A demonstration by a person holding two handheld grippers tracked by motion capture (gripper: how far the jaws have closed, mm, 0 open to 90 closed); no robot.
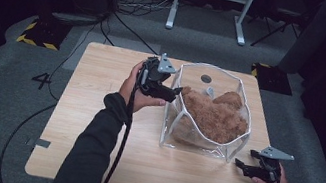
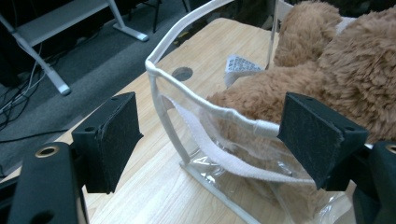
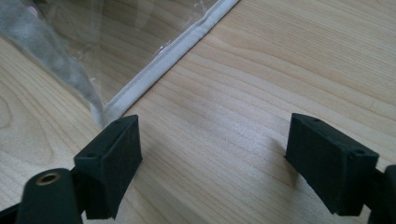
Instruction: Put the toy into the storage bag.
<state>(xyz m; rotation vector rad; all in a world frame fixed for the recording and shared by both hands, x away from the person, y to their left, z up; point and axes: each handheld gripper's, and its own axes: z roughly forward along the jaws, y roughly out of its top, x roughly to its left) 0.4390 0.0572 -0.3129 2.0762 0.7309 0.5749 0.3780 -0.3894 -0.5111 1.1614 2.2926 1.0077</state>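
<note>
A clear plastic bag (image 1: 179, 125) with white trim stands open on the wooden table (image 1: 96, 110). A brown plush bear (image 1: 215, 116) lies inside it. My left gripper (image 1: 173, 92) is open at the bag's left rim. In the left gripper view the white rim (image 2: 187, 91) runs between the spread jaws of this gripper (image 2: 210, 128), and the bear (image 2: 336, 60) is just beyond. My right gripper (image 1: 239, 165) is open and low over the table by the bag's near right corner. In the right gripper view its jaws (image 3: 215, 144) hold nothing, and the bag's bottom trim (image 3: 159, 60) lies ahead.
A white label (image 2: 240, 65) pokes up beside the bear. A round hole (image 2: 182, 73) is in the tabletop behind the bag. On the floor are cables (image 1: 127, 24), a white desk frame (image 1: 173, 7) at the back and yellow-black striped bases (image 1: 38, 36).
</note>
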